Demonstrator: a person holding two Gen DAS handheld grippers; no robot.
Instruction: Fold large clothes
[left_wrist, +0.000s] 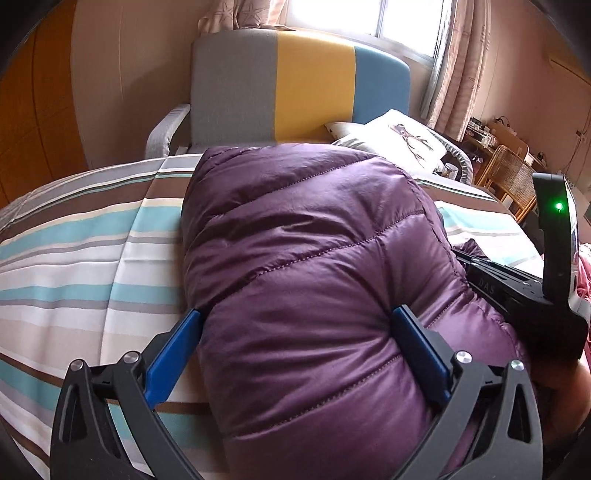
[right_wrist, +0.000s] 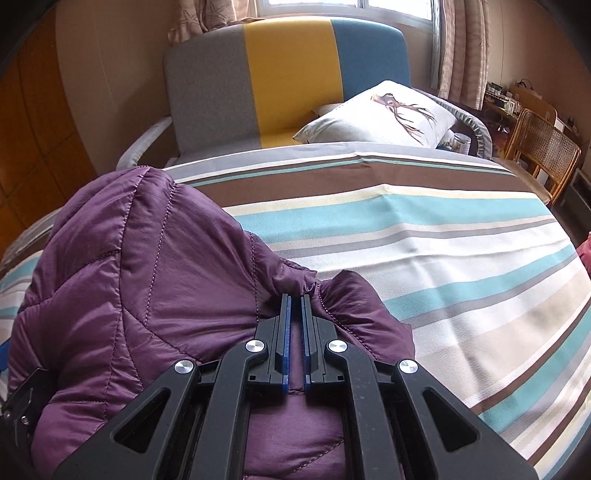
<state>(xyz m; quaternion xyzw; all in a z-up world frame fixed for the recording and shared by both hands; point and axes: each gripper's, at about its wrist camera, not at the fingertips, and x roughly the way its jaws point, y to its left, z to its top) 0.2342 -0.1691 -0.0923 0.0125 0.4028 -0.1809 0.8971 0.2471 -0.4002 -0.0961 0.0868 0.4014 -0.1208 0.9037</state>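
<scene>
Striped bedspread (right_wrist: 461, 236) bare rightward; right tool (right_wrist: 295, 299) pinching jacket (right_wrist: 129, 277) edge, left tool (left_wrist: 295, 317) wide, seemingly astride it.

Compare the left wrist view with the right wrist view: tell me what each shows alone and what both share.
Left wrist only: the left claw spread wide, its blue fingers either side of the purple puffer jacket, and the right tool's body with a green light.

Right wrist only: the right claw shut on a pinch of jacket fabric.

Both: the jacket on the striped bedspread, deer-print pillow, grey-yellow-blue headboard, rattan chair.
</scene>
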